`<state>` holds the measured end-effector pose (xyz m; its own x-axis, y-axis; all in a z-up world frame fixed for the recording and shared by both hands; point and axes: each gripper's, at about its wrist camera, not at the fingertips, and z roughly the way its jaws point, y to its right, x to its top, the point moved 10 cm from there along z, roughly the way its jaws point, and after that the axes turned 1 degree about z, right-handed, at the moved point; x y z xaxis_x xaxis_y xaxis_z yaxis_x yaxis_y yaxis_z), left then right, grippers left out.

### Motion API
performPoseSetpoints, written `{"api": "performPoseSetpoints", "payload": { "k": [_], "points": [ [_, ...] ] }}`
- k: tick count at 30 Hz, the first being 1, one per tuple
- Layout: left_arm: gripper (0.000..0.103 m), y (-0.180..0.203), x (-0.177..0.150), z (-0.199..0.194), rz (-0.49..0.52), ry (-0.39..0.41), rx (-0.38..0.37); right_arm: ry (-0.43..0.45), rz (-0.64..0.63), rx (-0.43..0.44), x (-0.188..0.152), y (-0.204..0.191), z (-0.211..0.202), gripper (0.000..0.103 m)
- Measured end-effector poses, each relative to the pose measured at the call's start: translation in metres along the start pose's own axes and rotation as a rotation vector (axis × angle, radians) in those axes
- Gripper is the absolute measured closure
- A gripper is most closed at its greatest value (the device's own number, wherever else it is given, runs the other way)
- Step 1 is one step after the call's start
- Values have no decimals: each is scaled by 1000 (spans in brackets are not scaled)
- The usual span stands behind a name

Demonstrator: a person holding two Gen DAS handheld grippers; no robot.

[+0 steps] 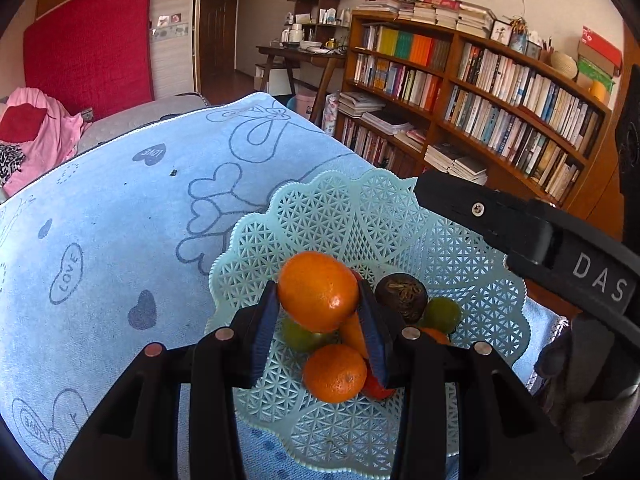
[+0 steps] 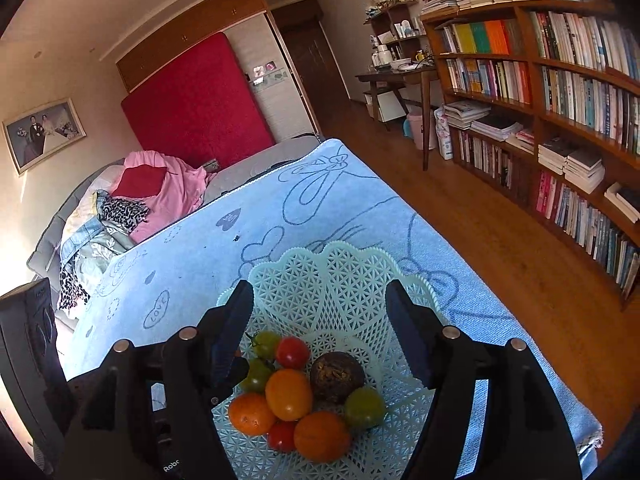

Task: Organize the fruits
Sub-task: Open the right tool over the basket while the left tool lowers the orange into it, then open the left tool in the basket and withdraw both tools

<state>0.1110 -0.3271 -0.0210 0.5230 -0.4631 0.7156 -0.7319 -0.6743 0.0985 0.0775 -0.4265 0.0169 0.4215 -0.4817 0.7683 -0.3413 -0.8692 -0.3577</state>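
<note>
A pale green lattice basket (image 1: 340, 216) (image 2: 344, 280) sits on the blue towel-covered table. It holds several fruits: oranges, green and red tomatoes and a dark brown fruit (image 1: 401, 294) (image 2: 337, 376). My left gripper (image 1: 320, 312) is shut on an orange (image 1: 318, 291) and holds it just above the pile, over a second orange (image 1: 335, 373). My right gripper (image 2: 320, 316) is open and empty above the basket; it also shows at the right of the left wrist view (image 1: 520, 232). The held orange (image 2: 289, 394) shows in the right wrist view beside my left gripper's fingers (image 2: 224, 364).
The blue towel (image 1: 120, 220) with heart drawings covers the table; its far and right edges drop off. A wooden bookcase (image 1: 480, 92) (image 2: 560, 100) stands to the right across bare wood floor (image 2: 460, 208). A bed with clothes (image 2: 140, 196) lies behind the table.
</note>
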Motion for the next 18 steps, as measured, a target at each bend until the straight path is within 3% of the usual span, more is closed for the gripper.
{"api": "performPoseSetpoints", "payload": {
  "k": [3, 12, 18],
  "points": [
    [34, -2, 3, -1, -25, 18, -3, 0, 3, -4, 0, 1, 0, 33],
    [33, -23, 1, -15, -44, 34, 83, 21, 34, -25, 3, 9, -4, 13],
    [32, -32, -5, -25, -13, 44, 170, 18, 21, -11, 2, 0, -8, 8]
  ]
}}
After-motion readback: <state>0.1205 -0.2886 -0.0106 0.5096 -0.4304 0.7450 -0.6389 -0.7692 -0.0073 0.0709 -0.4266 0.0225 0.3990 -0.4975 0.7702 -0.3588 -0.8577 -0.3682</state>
